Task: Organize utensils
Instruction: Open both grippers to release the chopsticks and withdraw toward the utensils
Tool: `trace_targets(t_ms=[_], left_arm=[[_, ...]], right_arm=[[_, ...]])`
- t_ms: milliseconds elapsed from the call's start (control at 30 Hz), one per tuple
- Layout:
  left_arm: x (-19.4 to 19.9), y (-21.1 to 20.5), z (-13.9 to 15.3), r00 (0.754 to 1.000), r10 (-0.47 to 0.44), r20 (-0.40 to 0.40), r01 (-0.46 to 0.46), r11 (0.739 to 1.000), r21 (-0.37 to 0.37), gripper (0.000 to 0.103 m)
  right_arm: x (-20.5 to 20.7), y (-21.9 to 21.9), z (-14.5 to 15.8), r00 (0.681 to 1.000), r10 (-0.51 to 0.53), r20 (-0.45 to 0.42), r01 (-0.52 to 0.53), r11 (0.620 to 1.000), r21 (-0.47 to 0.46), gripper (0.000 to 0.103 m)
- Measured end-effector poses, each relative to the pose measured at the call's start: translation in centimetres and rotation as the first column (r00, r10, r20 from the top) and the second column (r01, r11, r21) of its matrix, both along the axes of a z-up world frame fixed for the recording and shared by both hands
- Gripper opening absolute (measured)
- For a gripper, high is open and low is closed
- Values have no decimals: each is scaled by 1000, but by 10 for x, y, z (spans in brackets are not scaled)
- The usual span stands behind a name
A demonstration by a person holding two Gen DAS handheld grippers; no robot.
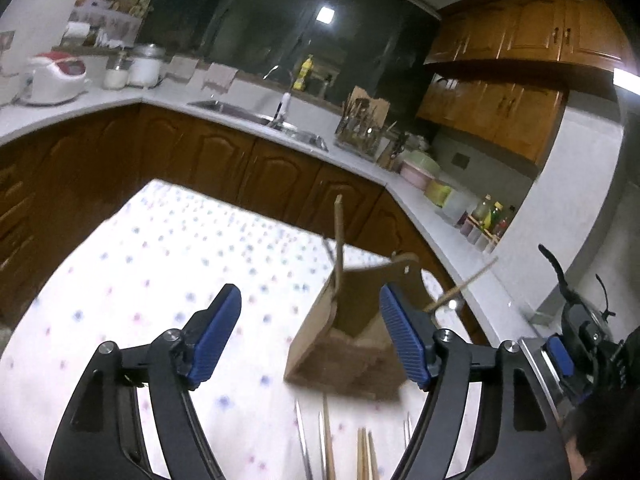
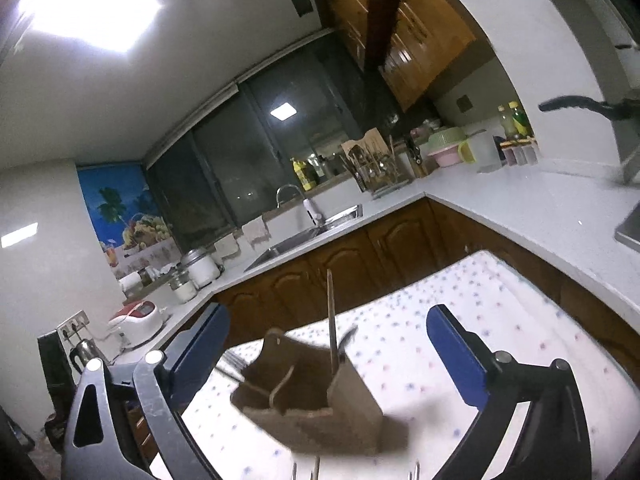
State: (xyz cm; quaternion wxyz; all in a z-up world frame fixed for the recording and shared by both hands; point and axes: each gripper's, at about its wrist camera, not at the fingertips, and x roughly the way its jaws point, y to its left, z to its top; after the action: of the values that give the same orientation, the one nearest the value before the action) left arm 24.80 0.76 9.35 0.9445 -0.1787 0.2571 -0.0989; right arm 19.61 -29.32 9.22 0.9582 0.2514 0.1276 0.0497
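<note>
Utensils first: a few loose ones (image 1: 326, 444) lie on the desk right under my left tongs (image 1: 310, 338), near the bottom edge of that view. I can make out metal tines and a couple of wooden sticks, probably chopsticks, but they're cut off, so no exact count. Both tongs are spread apart and carry nothing; my right tongs (image 2: 326, 354) hang open above the holder too.

Just past the fingertips sits the wooden utensil holder (image 1: 352, 340), a brown box with compartments, standing on the dotted cloth (image 1: 160, 264) that covers the desk. Already in it: one tall wooden stick (image 2: 331, 320) standing nearly upright, another stick (image 1: 460, 286) leaning out to the side, and a fork (image 2: 232, 362) poking over the rim on the far side in the right view.

So I'd call it partway done: some pieces sorted, the loose bunch near me still to go. Everything's a bit blurry, so take the details loosely.
</note>
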Motion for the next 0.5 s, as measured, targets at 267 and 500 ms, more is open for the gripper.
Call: trace_targets(t_ms=[267, 500], left_arm=[[-42, 9, -34, 995, 10, -97, -10, 1000, -2, 73], [-60, 5, -58, 987, -8, -164, 11, 1000, 19, 73]], right_arm=[[-44, 4, -24, 997, 21, -79, -21, 1000, 0, 101], [-69, 9, -55, 986, 27, -167, -28, 1000, -9, 101]])
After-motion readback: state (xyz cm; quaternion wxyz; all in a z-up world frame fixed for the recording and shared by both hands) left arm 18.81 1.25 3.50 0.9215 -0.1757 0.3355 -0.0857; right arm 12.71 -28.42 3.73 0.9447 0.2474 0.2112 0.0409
